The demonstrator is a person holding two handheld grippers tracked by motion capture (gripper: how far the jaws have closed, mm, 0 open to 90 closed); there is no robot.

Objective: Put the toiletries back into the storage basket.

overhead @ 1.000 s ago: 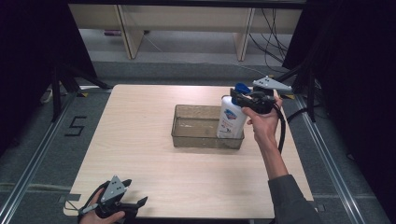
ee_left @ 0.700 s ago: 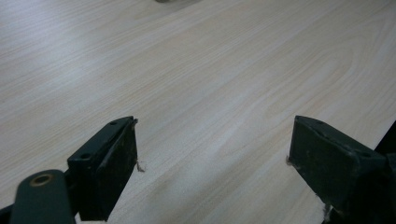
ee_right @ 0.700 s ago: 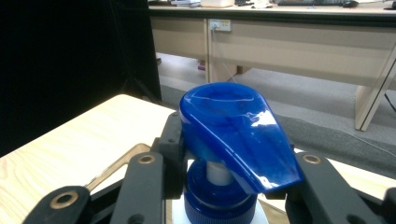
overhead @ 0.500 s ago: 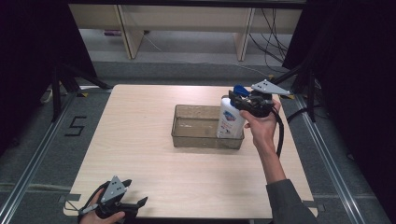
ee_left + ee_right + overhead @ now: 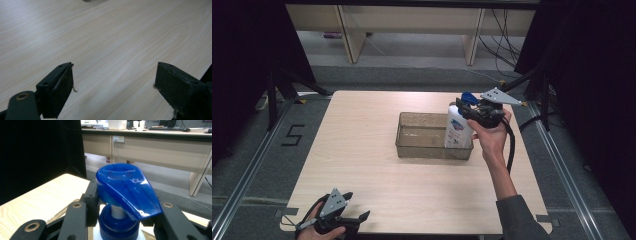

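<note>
At the right end of the clear plastic bin (image 5: 422, 150) on the bench (image 5: 362, 175), the pump bottle (image 5: 457, 131) stands upright, with the right claw (image 5: 469, 111) clamped round its neck. The right gripper view gets the blue pump head (image 5: 126, 188) up close between the jaws, which have just eased open a touch. The left claw (image 5: 357, 220) sits at the near-left bench corner; its own view shows jaws apart, only bare wood between them.
</note>
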